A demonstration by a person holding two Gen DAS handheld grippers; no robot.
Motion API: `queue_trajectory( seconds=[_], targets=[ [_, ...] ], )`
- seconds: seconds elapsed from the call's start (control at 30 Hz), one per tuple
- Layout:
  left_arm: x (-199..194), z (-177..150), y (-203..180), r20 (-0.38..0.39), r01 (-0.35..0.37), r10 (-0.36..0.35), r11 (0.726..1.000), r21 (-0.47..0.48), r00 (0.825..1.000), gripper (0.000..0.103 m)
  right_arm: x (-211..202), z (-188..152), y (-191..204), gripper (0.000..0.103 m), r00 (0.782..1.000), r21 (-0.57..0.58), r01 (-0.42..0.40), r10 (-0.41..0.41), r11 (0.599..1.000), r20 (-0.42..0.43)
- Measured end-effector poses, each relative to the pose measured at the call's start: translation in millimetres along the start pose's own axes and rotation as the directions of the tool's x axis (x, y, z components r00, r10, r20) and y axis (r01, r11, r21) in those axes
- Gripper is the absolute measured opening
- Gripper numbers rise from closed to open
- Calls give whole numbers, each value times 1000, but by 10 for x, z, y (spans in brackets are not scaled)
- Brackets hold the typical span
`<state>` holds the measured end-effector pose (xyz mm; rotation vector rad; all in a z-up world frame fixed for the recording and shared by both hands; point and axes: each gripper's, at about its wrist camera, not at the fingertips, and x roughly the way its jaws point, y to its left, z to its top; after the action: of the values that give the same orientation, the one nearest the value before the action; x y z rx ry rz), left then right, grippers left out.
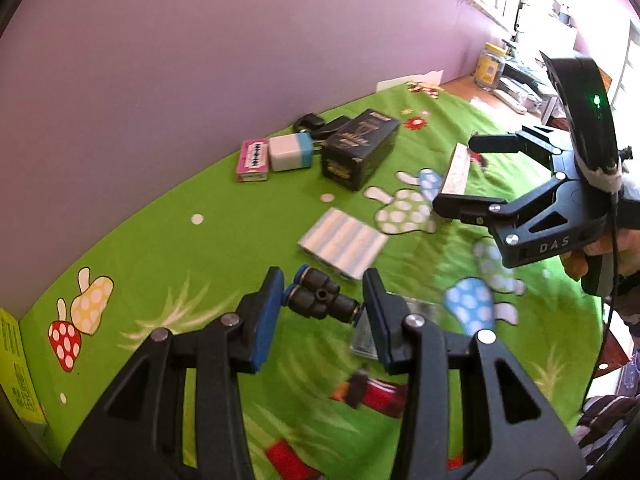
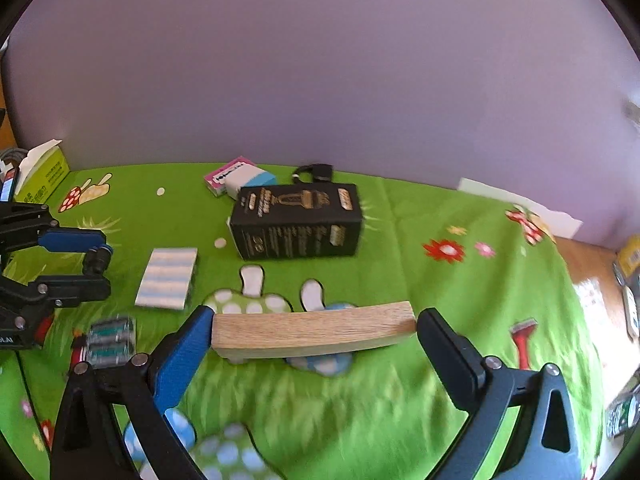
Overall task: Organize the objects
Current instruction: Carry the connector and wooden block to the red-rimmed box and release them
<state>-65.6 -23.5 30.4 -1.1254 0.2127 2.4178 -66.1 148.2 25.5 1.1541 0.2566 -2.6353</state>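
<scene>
Left tongs point(image 1: 323, 300): pinching a black Y-shaped fitting point(image 1: 320, 299) end to end between the pads, lifted off the green cloth point(image 1: 224, 216).
Right tongs point(image 2: 316, 332): spread wide; a wooden block point(image 2: 312, 330) lies across the gap, its left end at the blue pad, its right end just short of the black pad; grip uncertain.
Ahead of left tongs: striped pad point(image 1: 343, 242), then black box point(image 1: 360, 148), white-and-blue cube point(image 1: 290, 153) and pink packet point(image 1: 253, 160) by the wall.
Under left tongs: a clear pack point(image 1: 362, 340), blurred.
Left of right tongs: the striped pad, the clear pack, the left tongs.
Right of right tongs: red razor point(image 2: 522, 340).
</scene>
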Motion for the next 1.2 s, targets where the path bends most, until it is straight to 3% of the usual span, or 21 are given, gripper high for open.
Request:
queue_trajectory(
  seconds=[0.33,0.7,0.9,1.2],
  targets=[
    [-296,-23,-525,73,72,-73,997,25,995,45,-536,-402,-197,101,997,48,72,-73,996,18],
    [-425,-71,-1437,109,218,-228,971,94,968,45,-1033,-870,-493,101,987,138,162,-161,977,-18],
    [-431,-103,-1901,109,282,-295,951,125,949,45,-1332,-1169,-762,101,970,204,243,-236,948,-56],
    [-299,-166,-2601,82,369,-389,910,190,918,45,-1762,-1689,-1229,101,924,303,381,-352,874,-148]
  ],
)
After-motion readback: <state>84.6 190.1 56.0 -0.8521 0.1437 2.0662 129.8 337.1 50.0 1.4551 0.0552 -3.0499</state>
